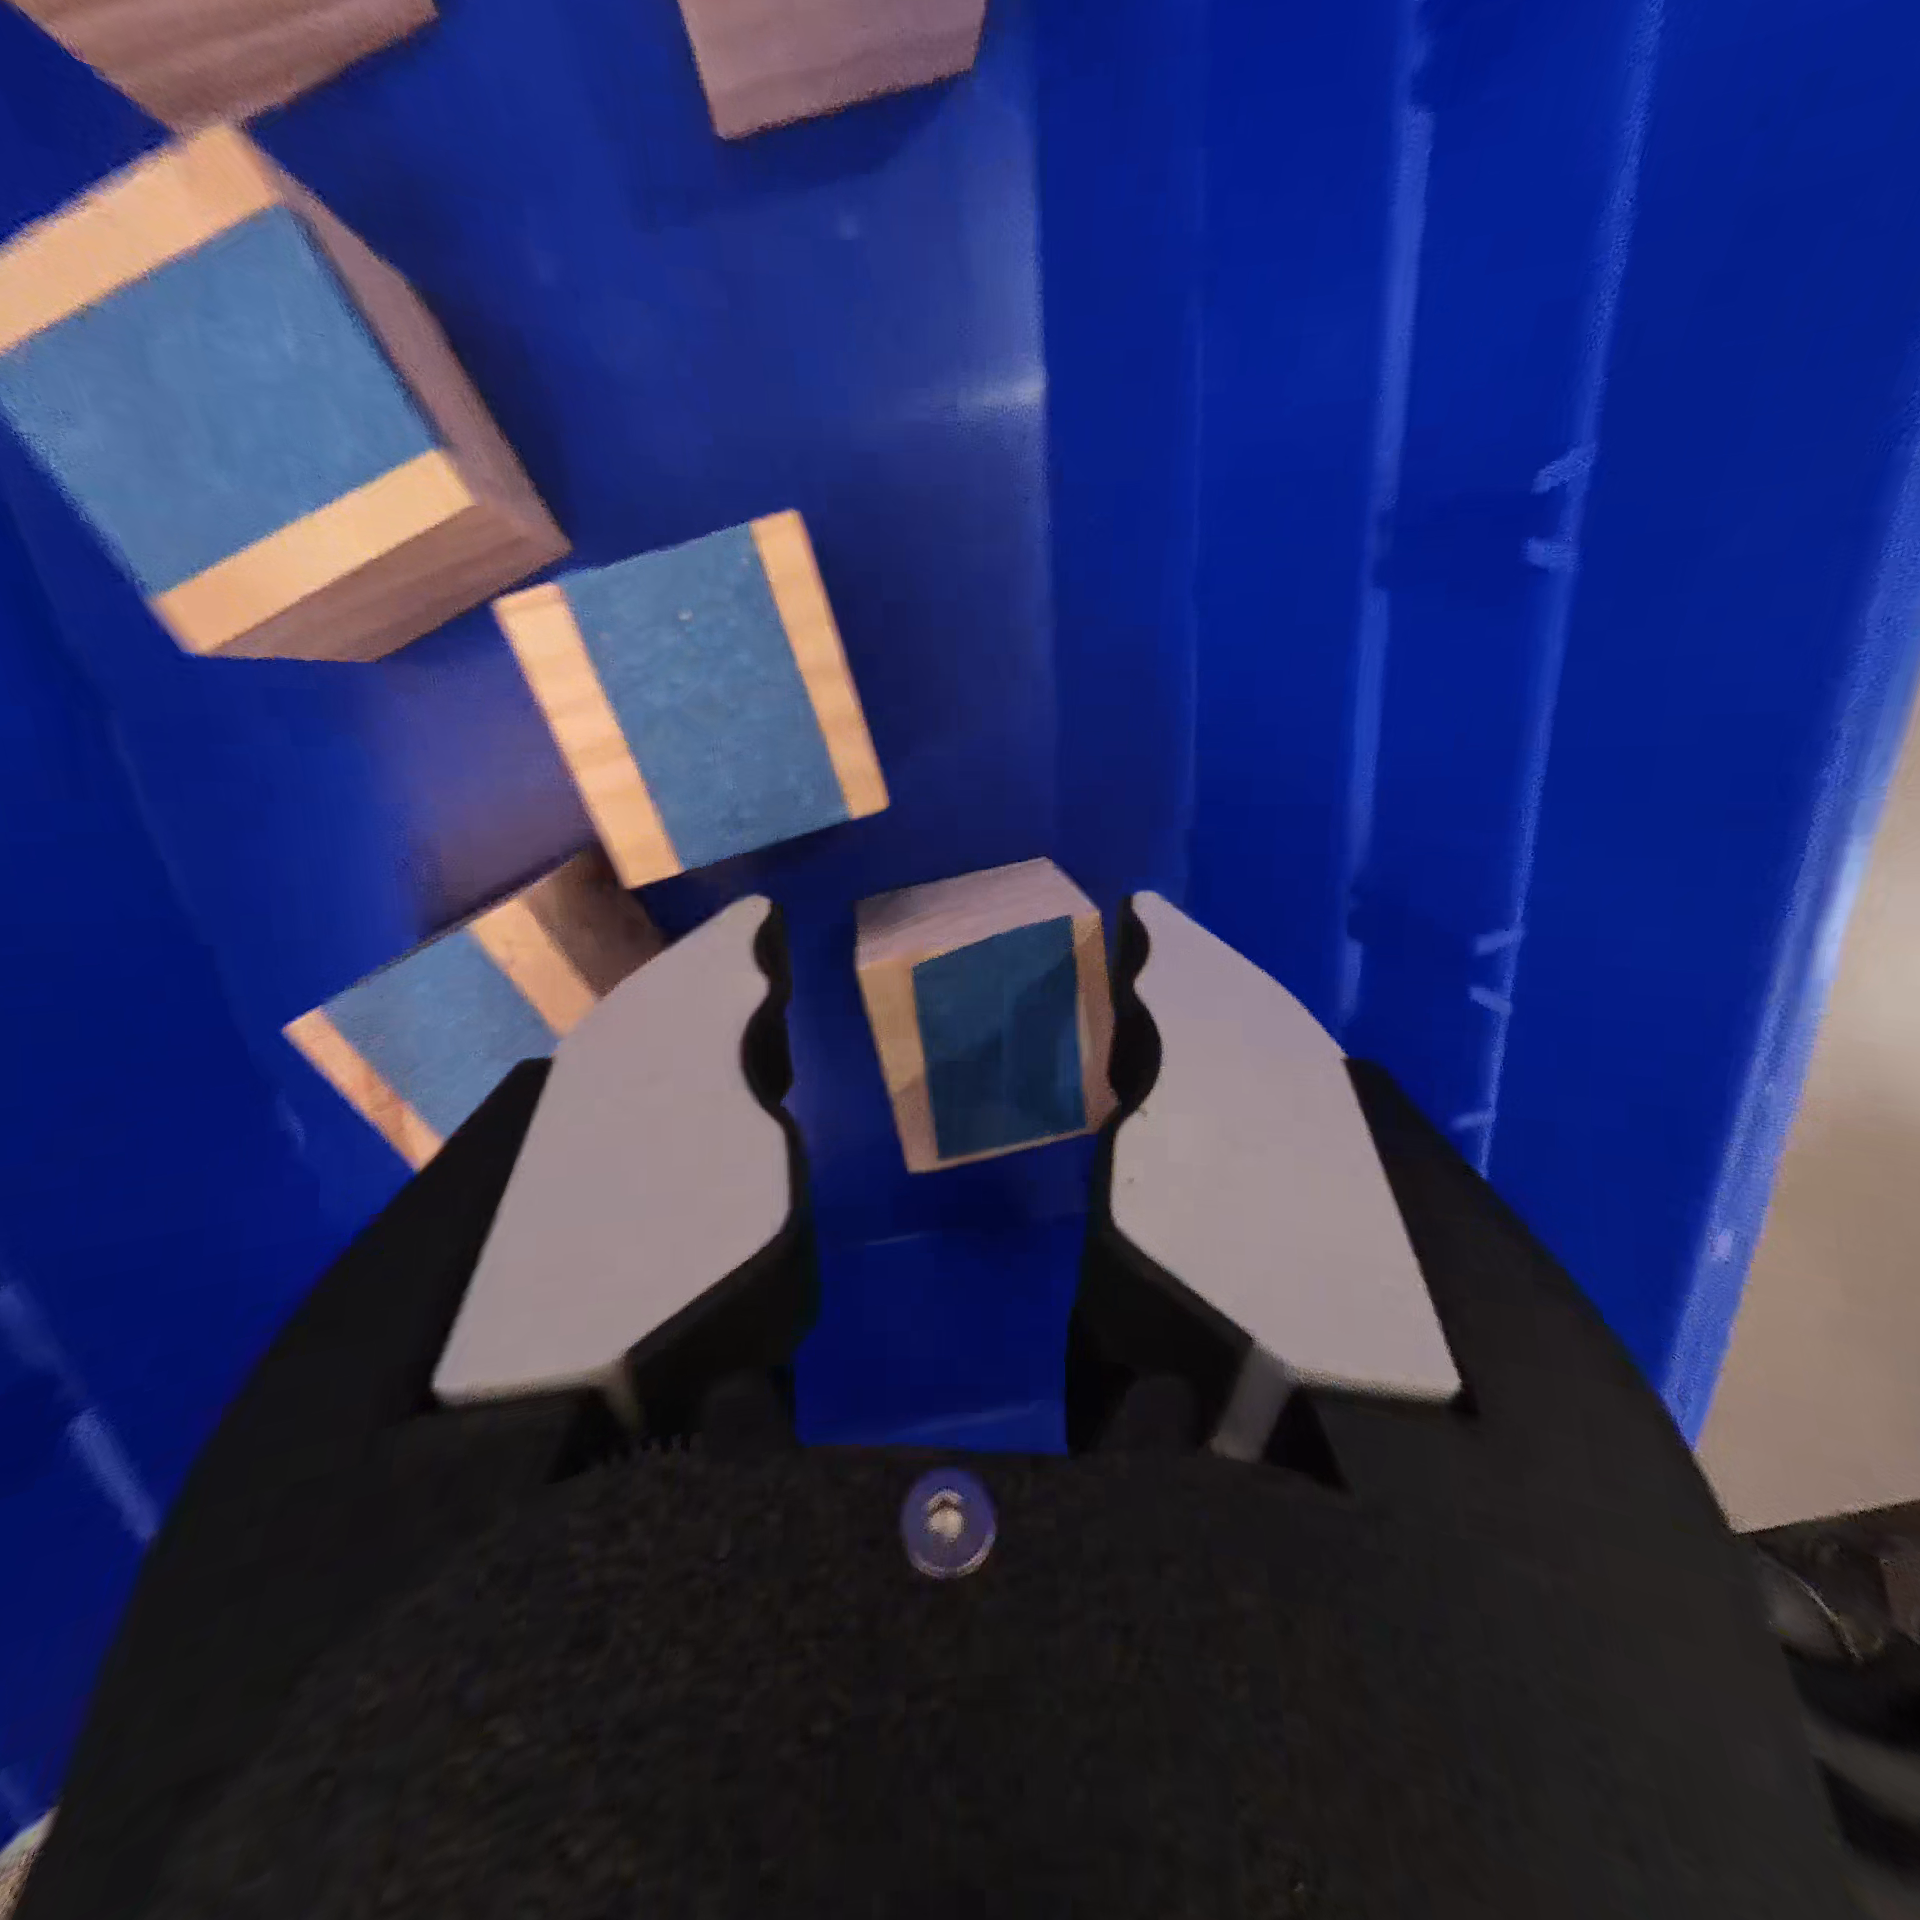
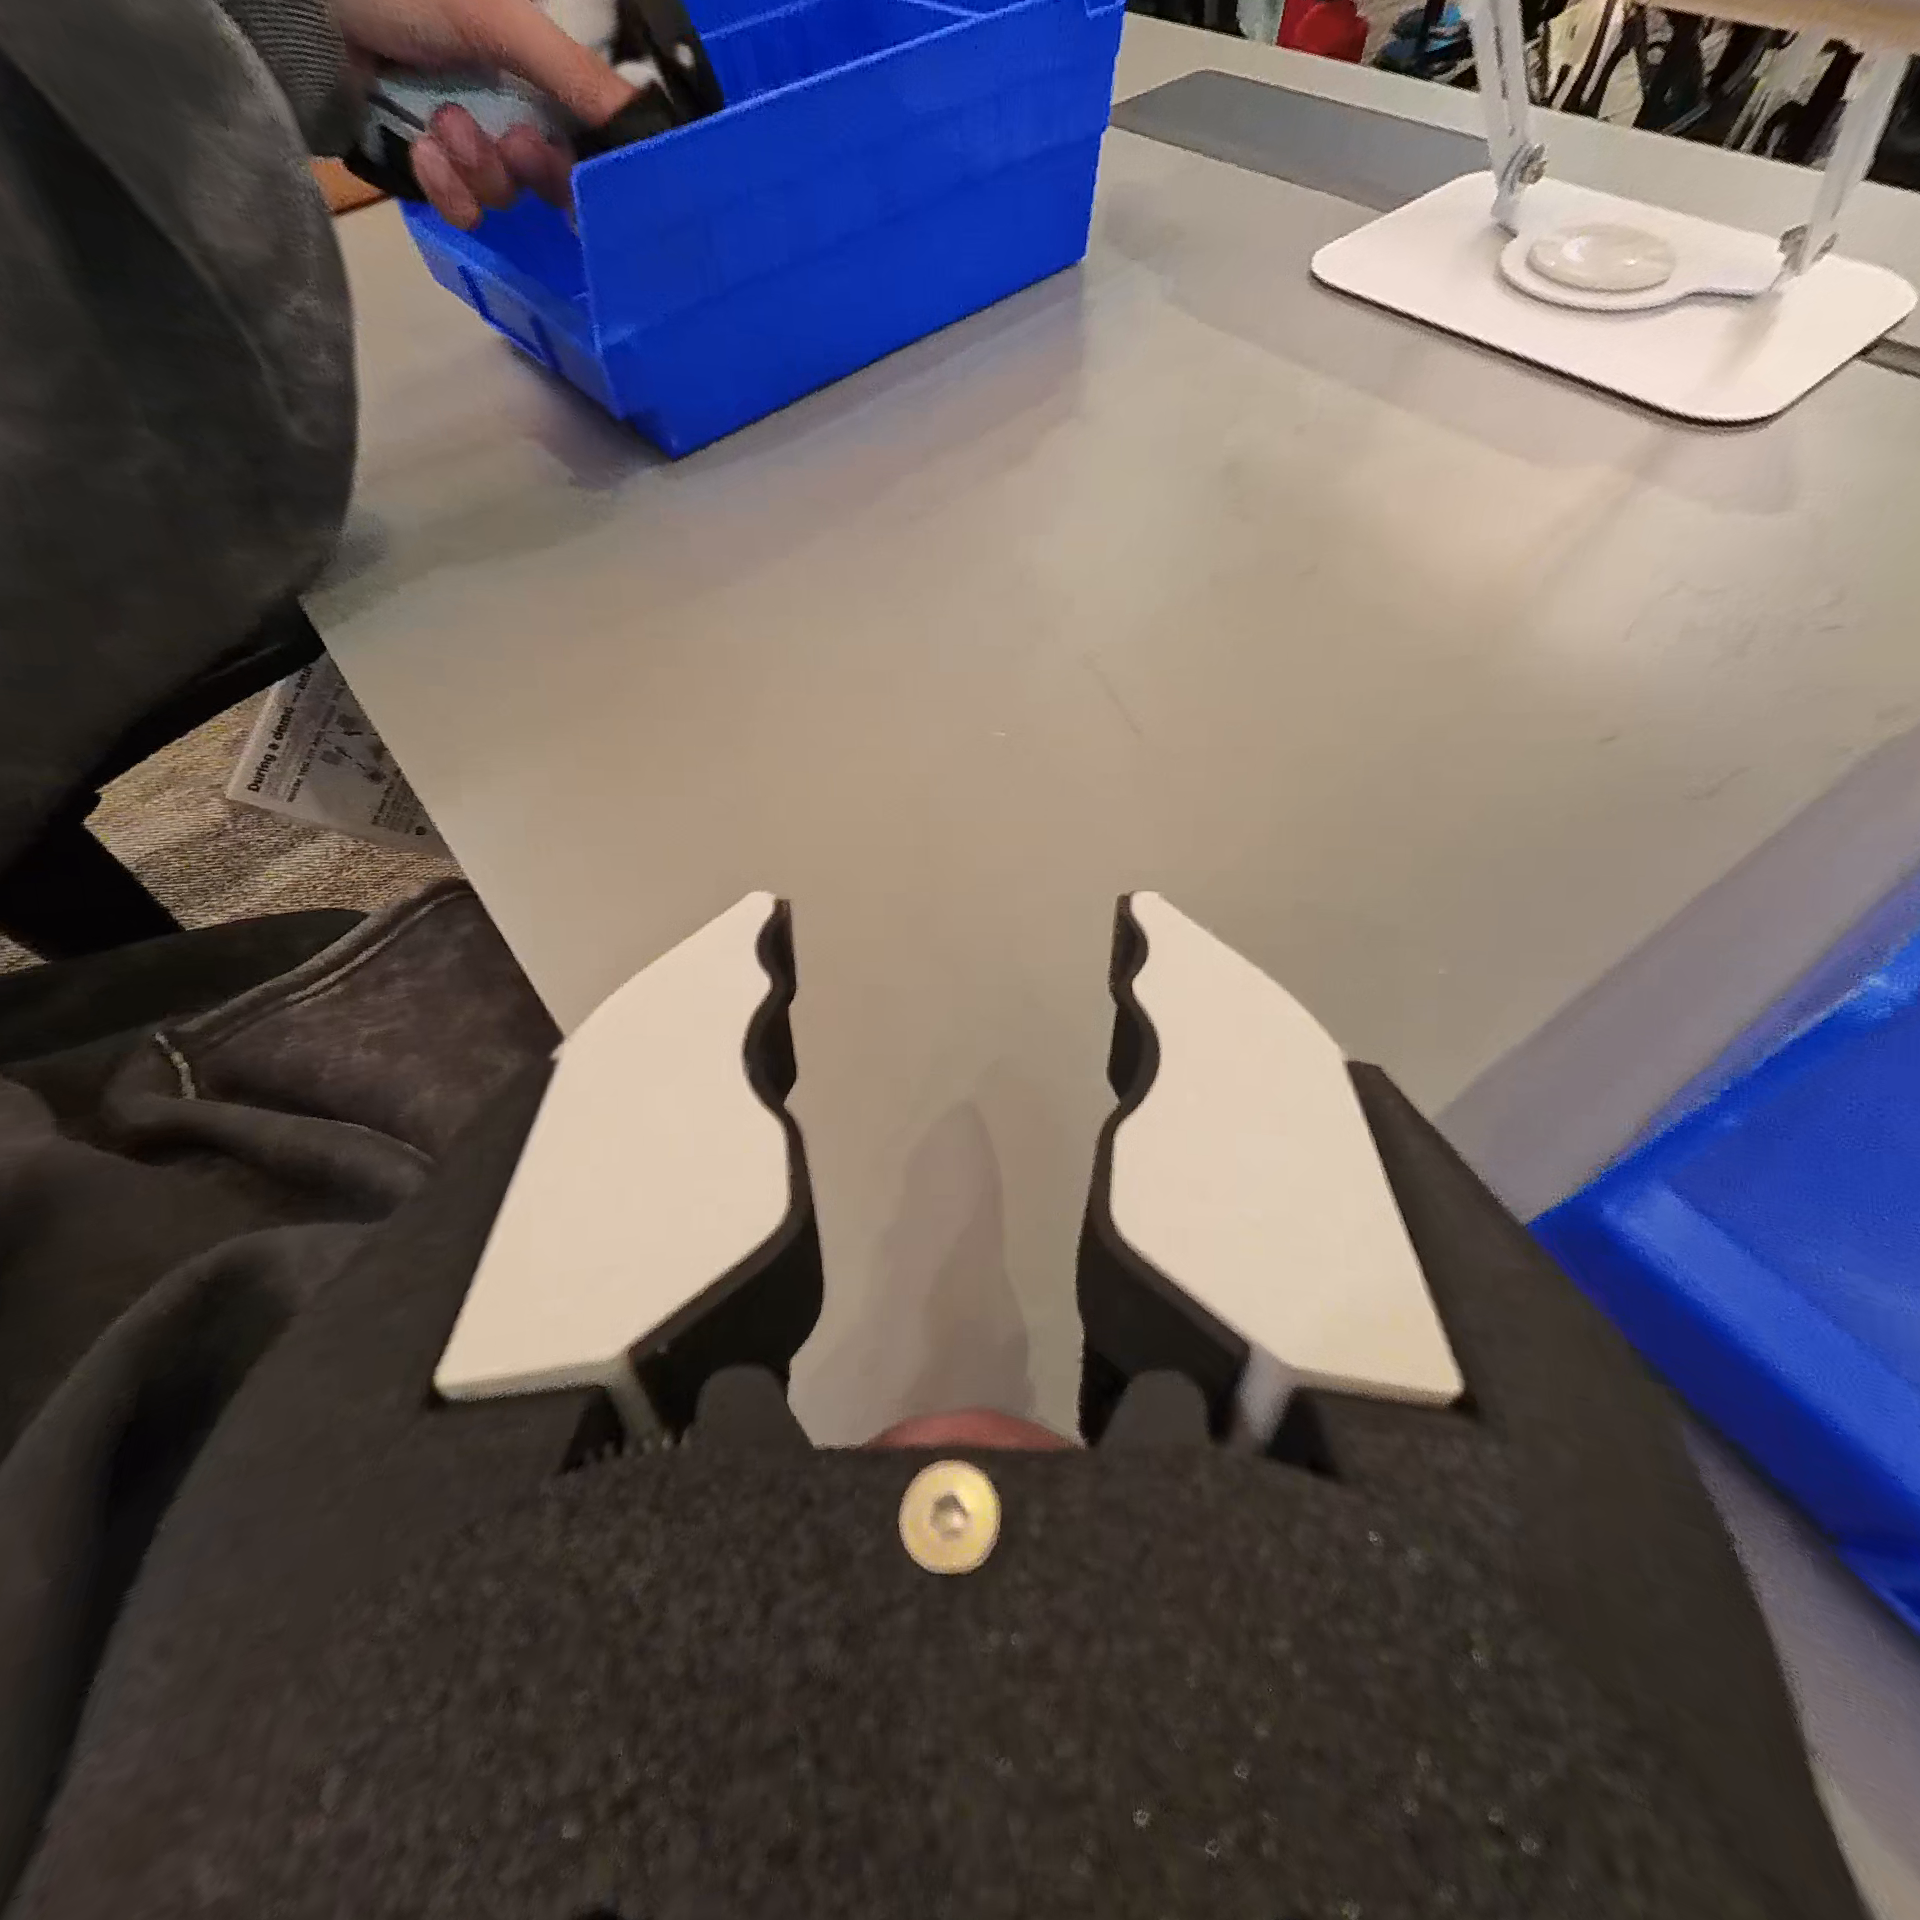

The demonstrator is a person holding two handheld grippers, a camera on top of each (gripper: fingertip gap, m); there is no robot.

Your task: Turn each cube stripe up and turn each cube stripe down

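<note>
- A small wooden cube with a blue stripe (image 1: 987,1023) is seen low in the centre of the left wrist view, between the fingers of the left tongs (image 1: 951,1023), inside a blue plastic bin (image 1: 1195,520).
- The tongs are spread; the cube appears to touch the right finger, with a gap at the left.
- A grasp for turning seems in hand; closing is called for next.
- Further striped cubes (image 1: 691,696) lie at upper left.
- The right tongs (image 2: 951,1023) are held spread and empty above the grey desk (image 2: 1143,675).
</note>
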